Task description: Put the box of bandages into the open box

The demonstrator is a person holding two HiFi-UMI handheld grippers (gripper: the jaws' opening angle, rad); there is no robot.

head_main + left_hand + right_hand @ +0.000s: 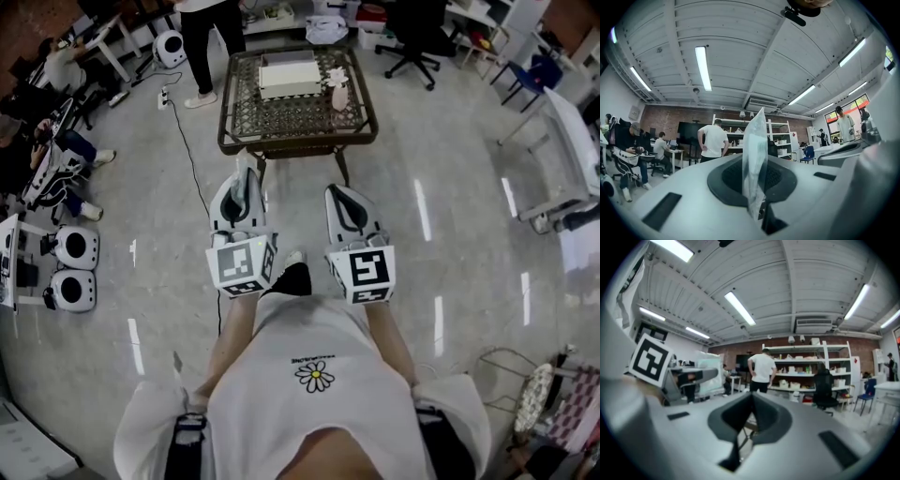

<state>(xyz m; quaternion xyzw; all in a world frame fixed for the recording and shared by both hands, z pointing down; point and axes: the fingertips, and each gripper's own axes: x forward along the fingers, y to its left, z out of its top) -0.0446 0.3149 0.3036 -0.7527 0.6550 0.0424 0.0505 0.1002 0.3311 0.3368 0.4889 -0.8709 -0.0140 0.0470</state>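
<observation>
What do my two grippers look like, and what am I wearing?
The left hand-held gripper and right hand-held gripper are rounded white shells with dark pads, each bearing a black-and-white marker cube. You wear a white T-shirt with a daisy print.

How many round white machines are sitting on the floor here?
3. One round white machine sits beside the standing person at top left; two more sit close together at the left edge. Others may be hidden.

The person wears a white short-sleeved T-shirt (281, 412) printed with a yellow-centred daisy (315, 376).
</observation>
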